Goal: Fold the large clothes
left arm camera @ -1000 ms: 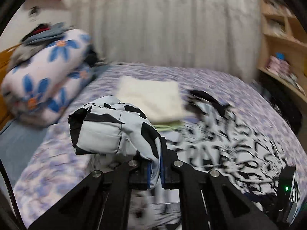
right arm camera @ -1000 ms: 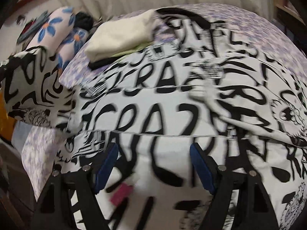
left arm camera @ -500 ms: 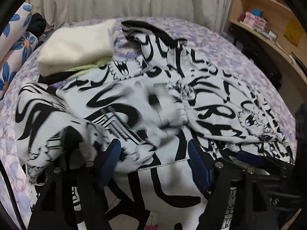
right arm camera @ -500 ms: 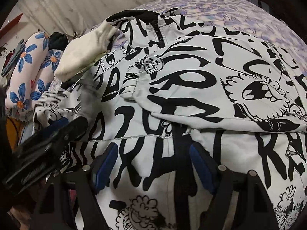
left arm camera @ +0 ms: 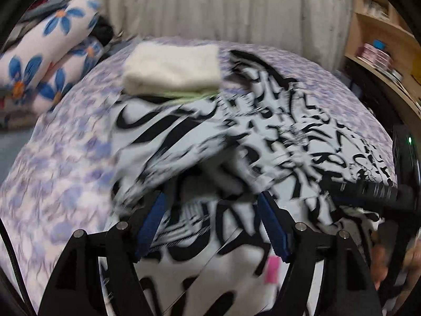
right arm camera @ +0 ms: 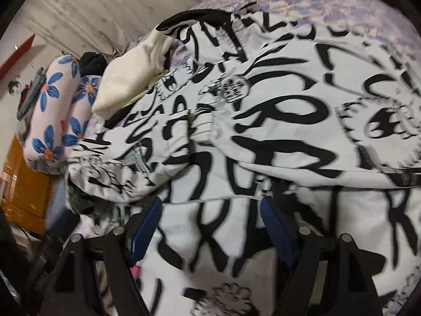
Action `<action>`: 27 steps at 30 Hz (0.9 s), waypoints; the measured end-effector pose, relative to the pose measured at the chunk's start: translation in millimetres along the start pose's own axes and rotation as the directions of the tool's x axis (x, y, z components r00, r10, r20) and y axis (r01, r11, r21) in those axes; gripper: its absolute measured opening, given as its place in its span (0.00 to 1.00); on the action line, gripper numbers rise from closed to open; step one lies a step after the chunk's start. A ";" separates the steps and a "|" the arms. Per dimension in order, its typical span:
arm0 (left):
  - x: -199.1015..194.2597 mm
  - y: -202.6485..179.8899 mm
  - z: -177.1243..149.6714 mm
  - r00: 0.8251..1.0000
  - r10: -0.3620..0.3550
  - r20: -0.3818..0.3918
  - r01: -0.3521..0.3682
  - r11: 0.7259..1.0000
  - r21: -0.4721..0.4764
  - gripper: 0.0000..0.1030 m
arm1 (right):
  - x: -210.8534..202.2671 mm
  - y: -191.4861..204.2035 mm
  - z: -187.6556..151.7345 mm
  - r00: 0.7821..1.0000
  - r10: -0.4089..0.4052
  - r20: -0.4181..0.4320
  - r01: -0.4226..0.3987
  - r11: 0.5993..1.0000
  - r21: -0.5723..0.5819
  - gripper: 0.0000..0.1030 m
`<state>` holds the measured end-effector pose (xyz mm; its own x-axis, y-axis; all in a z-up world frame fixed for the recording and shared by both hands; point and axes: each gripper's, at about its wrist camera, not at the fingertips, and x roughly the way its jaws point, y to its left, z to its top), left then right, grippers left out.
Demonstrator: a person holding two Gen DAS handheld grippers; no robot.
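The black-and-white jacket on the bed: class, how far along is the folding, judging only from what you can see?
Done: both sleeves of the jacket lie folded across its front. In hand: nothing; the left tool and right tool hover open above the hem. Left: folding the body over, perhaps adding it to the cream pile on the bed.

Home bedroom: bed (left arm camera: 65, 163), curtain (left arm camera: 210, 8), rolled quilt (left arm camera: 44, 60).

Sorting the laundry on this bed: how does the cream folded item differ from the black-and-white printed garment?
The cream folded fabric is plain; the black-and-white printed garment carries bold lettering and cartoon figures. The cream fabric is a compact folded stack, the printed garment lies spread and far larger, only partly folded. Both rest on the purple floral bedspread.
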<state>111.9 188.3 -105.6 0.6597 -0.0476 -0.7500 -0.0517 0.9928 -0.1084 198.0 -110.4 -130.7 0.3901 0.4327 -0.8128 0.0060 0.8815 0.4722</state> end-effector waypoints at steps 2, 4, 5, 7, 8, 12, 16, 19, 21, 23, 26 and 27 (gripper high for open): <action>3.2 12.8 -7.7 1.000 0.018 -0.024 -0.018 1.000 -0.023 0.69 | 8.7 2.7 7.9 1.000 0.013 -0.009 -0.013 1.000 0.012 0.75; 8.1 23.3 -14.7 0.998 0.042 -0.048 -0.044 0.998 -0.041 0.69 | 21.4 5.8 20.3 0.999 0.035 -0.021 -0.034 0.999 0.038 0.75; 11.6 29.4 -17.5 0.997 0.050 -0.062 -0.053 0.997 -0.056 0.69 | 28.3 7.6 26.2 0.999 0.046 -0.027 -0.045 0.998 0.050 0.75; 16.7 37.0 -21.8 0.995 0.055 -0.079 -0.061 0.995 -0.080 0.69 | 43.4 11.7 35.8 0.997 0.062 -0.039 -0.059 0.996 0.065 0.75; 19.8 41.4 -23.1 0.995 0.056 -0.087 -0.064 0.994 -0.094 0.69 | 54.1 14.7 40.9 0.997 0.060 -0.052 -0.056 0.996 0.069 0.75; 33.3 48.2 -22.1 0.991 0.069 -0.111 -0.082 0.990 -0.115 0.69 | 80.6 33.6 50.0 0.998 -0.027 -0.063 0.027 1.000 0.003 0.71; 45.2 52.1 -16.2 0.989 0.096 -0.113 -0.110 0.987 -0.120 0.69 | 80.6 68.6 55.0 0.995 0.015 -0.103 -0.028 0.992 -0.124 0.06; 48.6 59.0 -9.3 0.990 0.100 -0.097 -0.115 0.981 -0.154 0.68 | 37.2 95.1 64.9 0.997 0.072 0.020 -0.066 0.970 -0.234 0.04; 49.0 62.3 -6.5 0.991 0.095 -0.091 -0.110 0.979 -0.170 0.66 | -5.6 101.4 73.9 0.985 0.083 0.154 -0.040 0.963 -0.267 0.04; 49.6 63.7 -5.1 0.993 0.081 -0.089 -0.096 0.979 -0.180 0.66 | -41.0 94.6 78.0 0.962 0.067 0.265 0.006 0.964 -0.265 0.04; 50.5 60.3 -6.0 0.994 0.053 -0.091 -0.067 0.984 -0.166 0.66 | -83.3 65.4 77.4 0.917 -0.032 0.398 0.130 0.966 -0.223 0.04; 51.6 57.8 -6.0 0.995 0.036 -0.096 -0.051 0.986 -0.157 0.66 | -87.8 50.9 74.7 0.912 -0.072 0.403 0.166 0.965 -0.203 0.05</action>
<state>138.4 242.6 -154.6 0.5822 -0.0221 -0.8128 -0.2019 0.9644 -0.1709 232.9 -117.6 -9.9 0.7266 0.2548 -0.6380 -0.1163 0.9609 0.2513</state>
